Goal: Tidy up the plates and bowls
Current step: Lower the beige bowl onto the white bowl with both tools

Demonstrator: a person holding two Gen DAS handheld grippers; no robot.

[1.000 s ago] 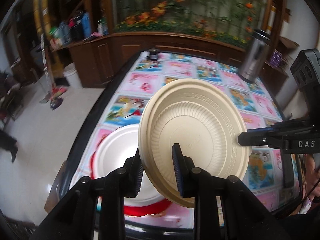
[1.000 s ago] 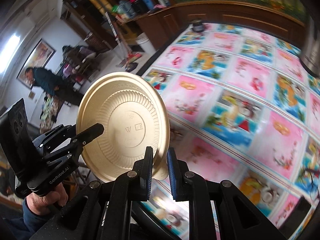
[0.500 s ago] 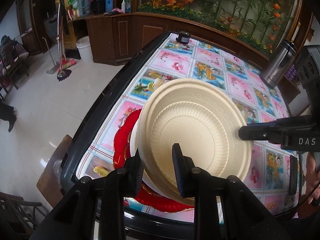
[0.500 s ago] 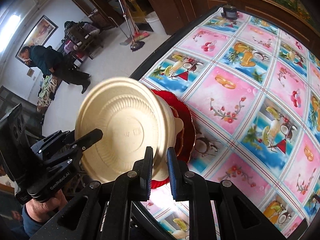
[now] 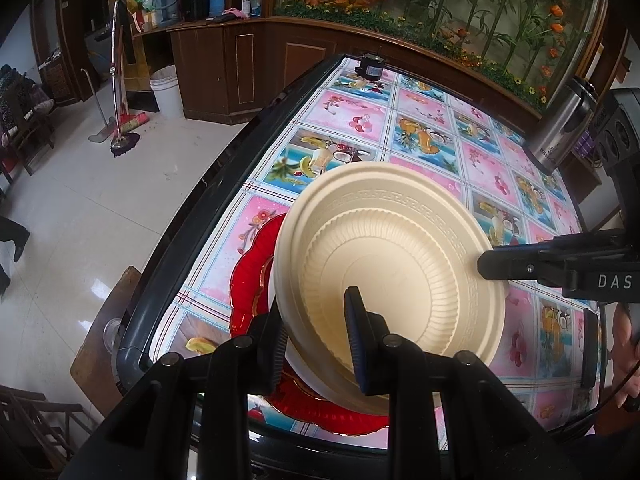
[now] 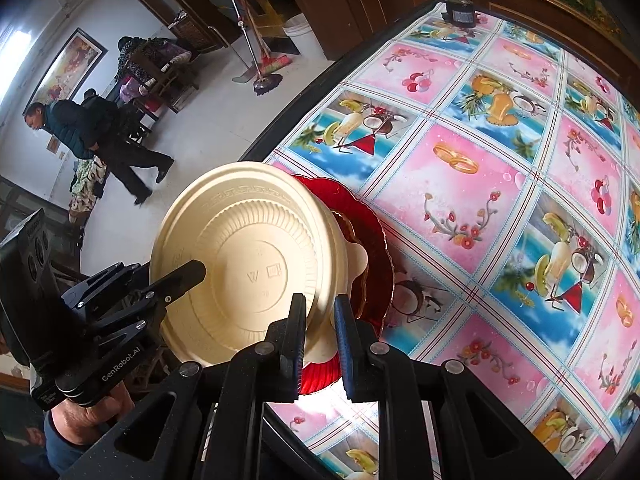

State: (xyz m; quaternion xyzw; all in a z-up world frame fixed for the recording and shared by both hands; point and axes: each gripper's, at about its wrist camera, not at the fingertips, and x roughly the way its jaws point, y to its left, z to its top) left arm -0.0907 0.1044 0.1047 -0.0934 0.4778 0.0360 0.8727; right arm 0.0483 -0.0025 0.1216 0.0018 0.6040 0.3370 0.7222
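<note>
Right tongs (image 6: 318, 334) clamped on the near rim of a tilted cream bowl (image 6: 244, 256), left tongs (image 6: 188, 274) gripping its opposite rim, a red plate (image 6: 372, 240) lying just beyond on the desk (image 6: 480, 184).

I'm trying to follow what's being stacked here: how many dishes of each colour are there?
beige plate: 1
white dish: 1
red plate: 1
Total: 3
</note>
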